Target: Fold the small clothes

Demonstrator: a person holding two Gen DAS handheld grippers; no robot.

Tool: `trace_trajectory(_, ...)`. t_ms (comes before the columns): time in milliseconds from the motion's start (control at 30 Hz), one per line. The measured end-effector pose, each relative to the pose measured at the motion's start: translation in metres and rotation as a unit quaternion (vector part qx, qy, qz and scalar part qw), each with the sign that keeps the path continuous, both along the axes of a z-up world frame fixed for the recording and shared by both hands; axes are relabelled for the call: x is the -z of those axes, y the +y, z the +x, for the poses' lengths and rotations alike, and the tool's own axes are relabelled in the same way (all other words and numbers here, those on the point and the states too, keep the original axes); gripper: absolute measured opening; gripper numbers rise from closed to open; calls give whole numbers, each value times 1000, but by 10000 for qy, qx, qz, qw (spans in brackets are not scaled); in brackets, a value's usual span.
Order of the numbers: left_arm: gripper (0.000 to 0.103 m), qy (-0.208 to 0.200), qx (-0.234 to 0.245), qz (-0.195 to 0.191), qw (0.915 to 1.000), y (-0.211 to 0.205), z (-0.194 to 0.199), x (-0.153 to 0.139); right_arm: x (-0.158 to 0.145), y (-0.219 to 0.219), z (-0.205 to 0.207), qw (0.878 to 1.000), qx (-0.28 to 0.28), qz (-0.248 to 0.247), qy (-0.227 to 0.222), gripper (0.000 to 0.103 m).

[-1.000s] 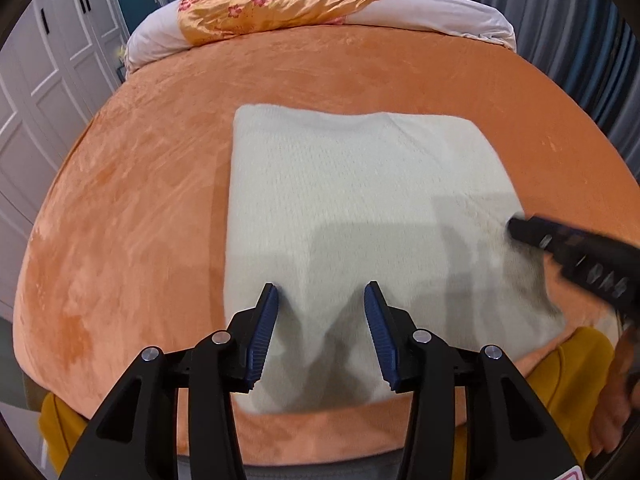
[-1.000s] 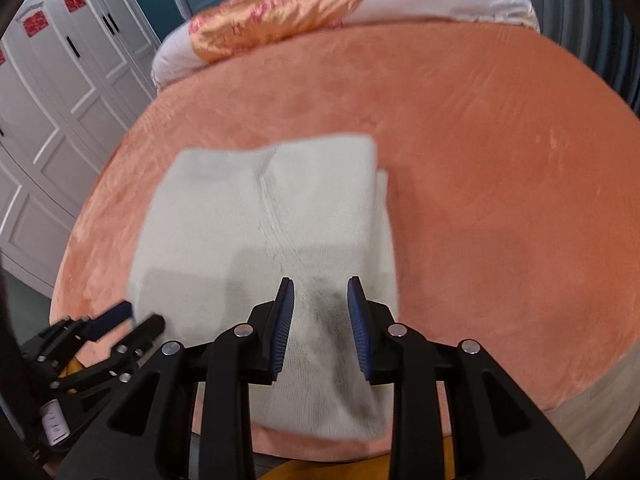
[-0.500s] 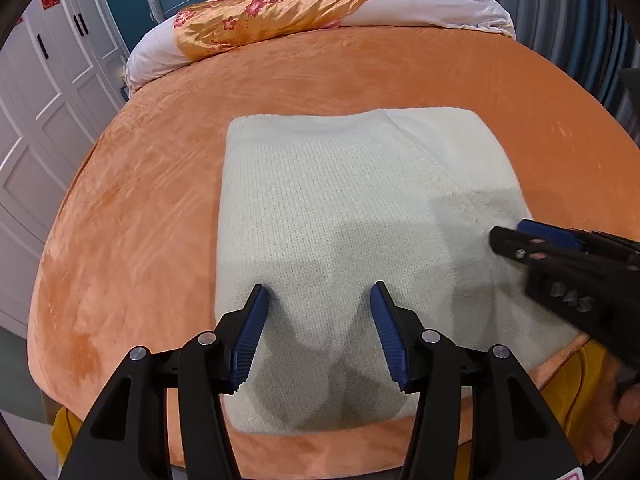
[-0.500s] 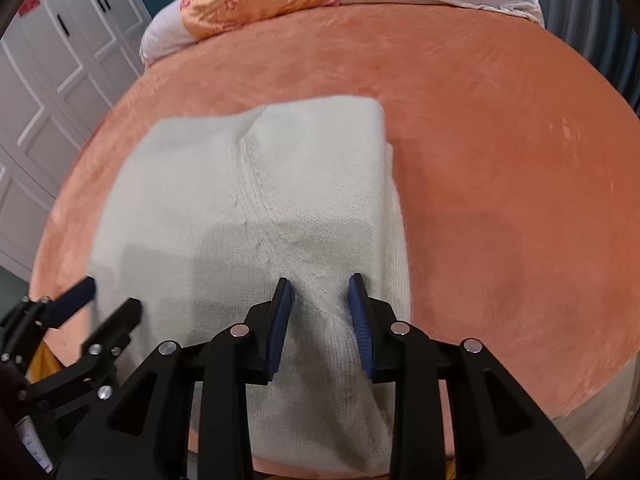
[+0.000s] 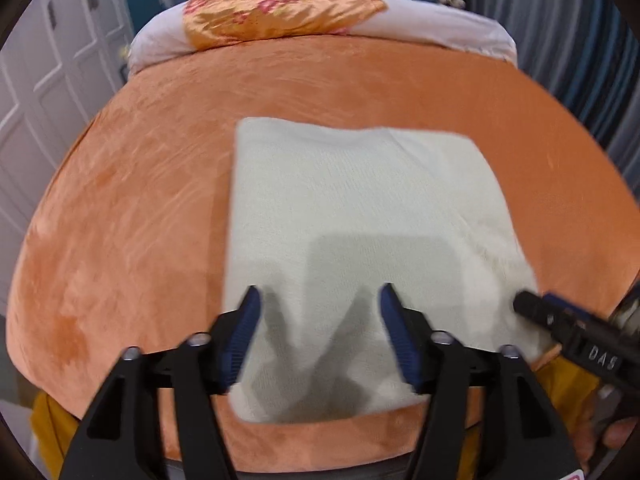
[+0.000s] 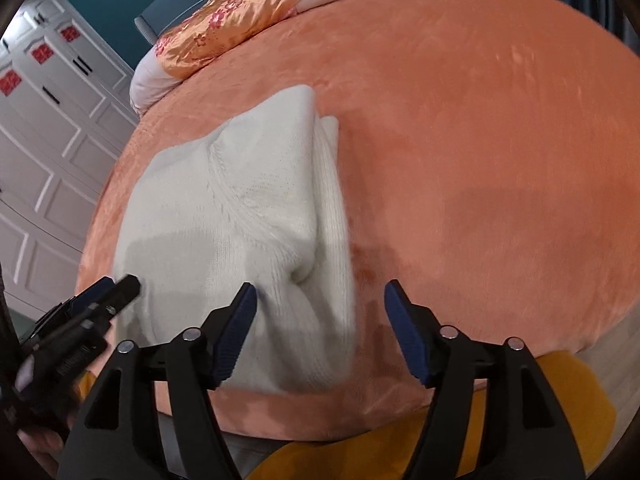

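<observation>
A folded cream knit garment [image 5: 360,232] lies on the orange bed cover, near the front edge. It also shows in the right wrist view [image 6: 240,220], with a layered fold along its right side. My left gripper [image 5: 318,320] is open and empty, hovering over the garment's near left part. My right gripper [image 6: 320,320] is open wide and empty over the garment's near right corner. The right gripper's tip shows at the right of the left wrist view [image 5: 560,320]. The left gripper's tip shows at the left of the right wrist view [image 6: 100,300].
The orange plush bed cover [image 5: 140,220] fills both views. An orange floral pillow [image 5: 280,12] on white bedding lies at the head of the bed. White wardrobe doors [image 6: 40,120] stand to the left. A yellow fabric [image 6: 560,420] shows below the bed's front edge.
My right gripper has opened wide from nearly shut and tilted. My left gripper has opened a little wider and pulled back slightly. The garment lies in place.
</observation>
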State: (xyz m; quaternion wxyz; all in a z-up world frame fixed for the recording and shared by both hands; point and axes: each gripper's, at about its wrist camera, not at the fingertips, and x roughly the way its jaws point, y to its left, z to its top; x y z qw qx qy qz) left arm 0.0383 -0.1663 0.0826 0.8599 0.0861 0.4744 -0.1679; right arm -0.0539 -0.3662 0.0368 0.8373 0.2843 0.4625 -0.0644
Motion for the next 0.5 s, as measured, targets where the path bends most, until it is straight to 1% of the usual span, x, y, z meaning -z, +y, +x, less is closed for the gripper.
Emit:
trace_trajectory(67, 74, 68, -159, -163, 9997, 11, 10, -2, 2, -5, 0, 9998, 22, 189, -52, 75)
trace_trajectory(133, 75, 202, -256, -208, 9993, 18, 21, 2, 3, -10, 7, 9993, -5, 356, -81, 77)
trace_trajectory(167, 76, 321, -273, -238, 9988, 20, 27, 6, 5, -12, 12, 9990, -31, 444, -76, 82)
trace_trajectory(233, 76, 645, -287, -354, 9969, 23, 39, 18, 11, -13, 22, 9983, -107, 578, -13, 84)
trace_trajectory(267, 78, 750, -290, -471, 9957, 24, 43, 23, 14, -13, 28, 9980, -140, 613, 19, 84)
trace_trajectory(300, 83, 760, -308, -505, 9954, 24, 44, 25, 19, -12, 35, 9973, -201, 697, 60, 84)
trace_trajectory(367, 87, 688, -317, -453, 9961, 20, 45, 27, 26, -9, 43, 9965, -261, 781, 125, 84)
trace_trajectory(467, 88, 631, -211, -350, 9972, 10, 44, 31, 31, -3, 56, 9959, -374, 819, 114, 87)
trace_trajectory(500, 93, 595, -210, -290, 9976, 6, 44, 34, 32, -2, 60, 9957, -405, 833, 81, 87)
